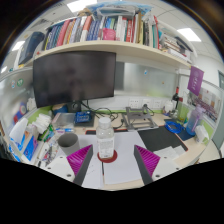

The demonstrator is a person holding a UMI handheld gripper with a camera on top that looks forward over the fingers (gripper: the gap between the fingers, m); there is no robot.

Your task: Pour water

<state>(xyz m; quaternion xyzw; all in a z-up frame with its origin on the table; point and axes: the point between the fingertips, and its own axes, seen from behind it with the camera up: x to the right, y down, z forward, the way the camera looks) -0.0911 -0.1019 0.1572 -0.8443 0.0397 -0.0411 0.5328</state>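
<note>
Your tool point(116, 164) was wide open and held nothing, its two purple-padded fingers point(146, 161) spread apart low over the cluttered white tabletop point(120, 172). The clear plastic water bottle with a pale cap point(104, 137) stood upright on a small pink coaster just ahead of the fingers, roughly centred in the gap and apart from both. A grey round cup point(68, 142) sat to the bottle's left, near it. Beyond them you had a dark computer monitor point(73, 78), and above it a shelf of books point(105, 30).
</note>
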